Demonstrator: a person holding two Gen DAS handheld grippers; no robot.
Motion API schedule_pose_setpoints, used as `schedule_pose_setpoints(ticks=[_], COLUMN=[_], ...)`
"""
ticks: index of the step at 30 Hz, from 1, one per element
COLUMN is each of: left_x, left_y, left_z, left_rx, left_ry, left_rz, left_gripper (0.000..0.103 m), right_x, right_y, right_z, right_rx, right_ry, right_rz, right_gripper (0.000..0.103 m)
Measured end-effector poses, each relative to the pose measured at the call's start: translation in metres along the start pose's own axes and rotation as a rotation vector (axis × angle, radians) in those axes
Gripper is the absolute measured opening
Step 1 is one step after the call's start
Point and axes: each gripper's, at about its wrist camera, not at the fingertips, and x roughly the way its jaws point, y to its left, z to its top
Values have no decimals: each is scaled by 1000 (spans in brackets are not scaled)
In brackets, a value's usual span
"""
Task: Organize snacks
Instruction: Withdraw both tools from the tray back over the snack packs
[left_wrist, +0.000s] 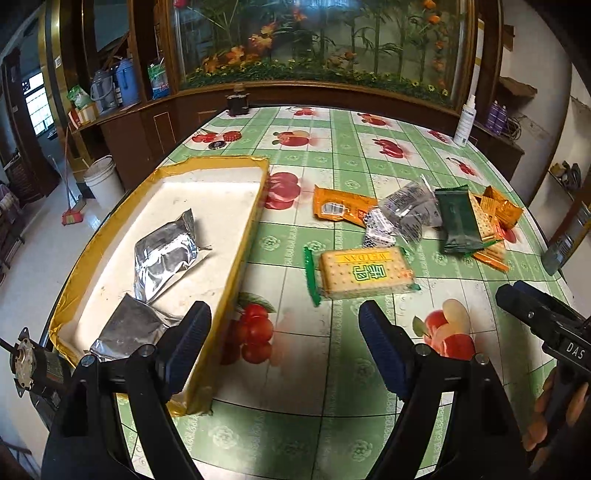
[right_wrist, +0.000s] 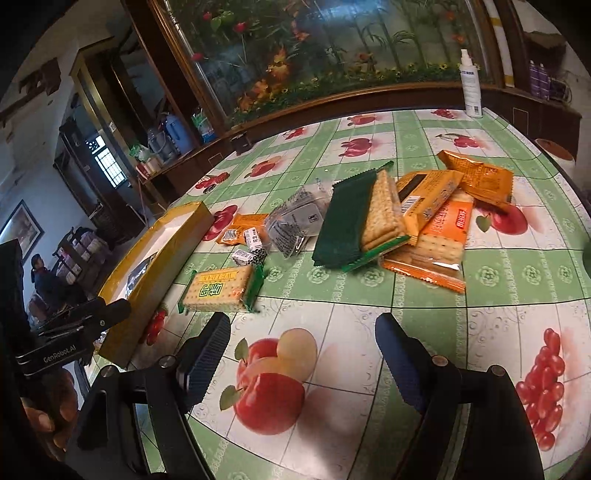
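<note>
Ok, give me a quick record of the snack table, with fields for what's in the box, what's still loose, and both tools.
box: yellow-edged box on the table's left side
in box: two silver foil packets
nearest loose snack: green-trimmed cracker pack, flat on the tablecloth, beside the box
loose pile: dark green pack, orange packs, clear wrappers, small sweets
left tool: open, holding nothing
right tool: open, holding nothing
far edge: white spray bottle
</note>
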Motion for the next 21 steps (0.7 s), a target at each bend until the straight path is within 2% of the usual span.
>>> schedule_pose_setpoints(ticks=[8,21], left_x=[-7,0], left_y=[-26,-34], left_z=[-6,-9], left_rx=[46,64], left_ry=[-3,19], left_rz=[7,16], left_gripper=[83,83], right_x=[-12,-17], right_y=[-15,-33], right_z=[-7,-11], right_rx=[32,64], right_ry=[-19,-23], right_rz=[-11,-28], right_gripper=[85,86])
